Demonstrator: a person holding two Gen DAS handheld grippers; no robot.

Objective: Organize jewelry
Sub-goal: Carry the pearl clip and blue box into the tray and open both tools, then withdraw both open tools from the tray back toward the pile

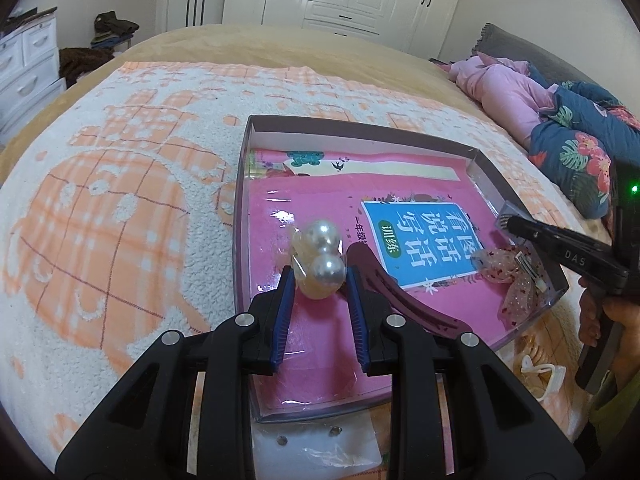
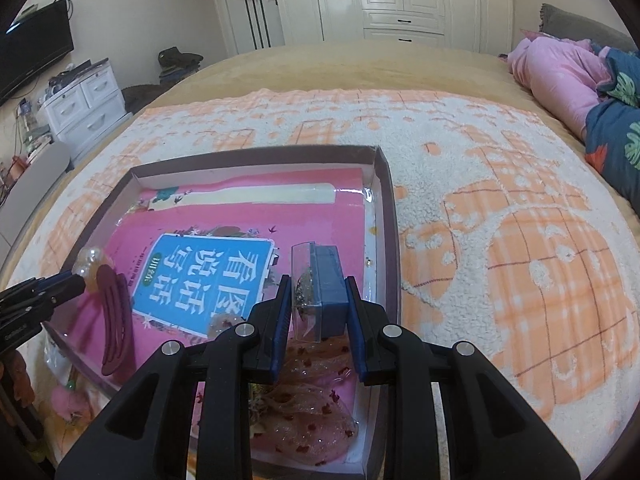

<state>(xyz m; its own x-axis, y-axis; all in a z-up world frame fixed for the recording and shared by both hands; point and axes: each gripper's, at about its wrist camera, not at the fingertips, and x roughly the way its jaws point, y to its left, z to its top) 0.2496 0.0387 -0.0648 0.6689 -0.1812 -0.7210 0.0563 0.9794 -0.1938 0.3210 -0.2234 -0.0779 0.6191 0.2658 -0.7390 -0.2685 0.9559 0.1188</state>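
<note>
Two hand-held grippers hang over a shallow box on the bed: the left hand-held gripper clamps a pearl ornament, the right hand-held gripper clamps a small blue case. Just right of the left one lies a dark red hair clip; below the right one a pink gauze bow rests on a pink book.

We've got a pearl clip lifted over the tray's near left edge, a small blue box by its right edge.
</note>
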